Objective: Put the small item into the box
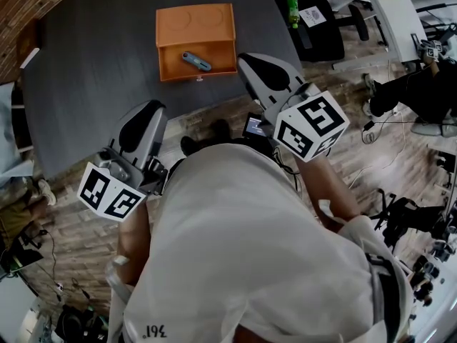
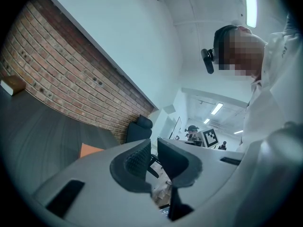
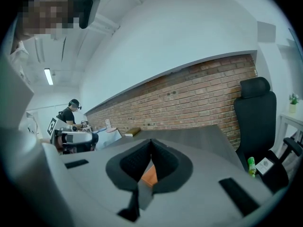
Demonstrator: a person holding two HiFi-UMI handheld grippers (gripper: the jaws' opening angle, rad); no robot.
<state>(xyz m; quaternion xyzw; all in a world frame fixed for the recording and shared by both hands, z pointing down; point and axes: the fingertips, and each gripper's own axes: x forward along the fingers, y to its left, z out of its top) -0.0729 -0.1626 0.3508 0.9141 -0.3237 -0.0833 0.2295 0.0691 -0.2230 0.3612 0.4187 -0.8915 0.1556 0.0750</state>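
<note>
Item (image 1: pixel 196 61) in box (image 1: pixel 214 21), near right tongs (image 1: pixel 248 62)

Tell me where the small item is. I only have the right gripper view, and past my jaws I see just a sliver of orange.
Observer: The blue item already lies inside the orange box on the grey table.
Operator: Is the left gripper holding anything?
Observer: No. Its jaws stand slightly apart with nothing between them.
Operator: Is either gripper touching the box?
Observer: Neither. The head view shows both held close to the person's body. Your right gripper is shut and empty.
</note>
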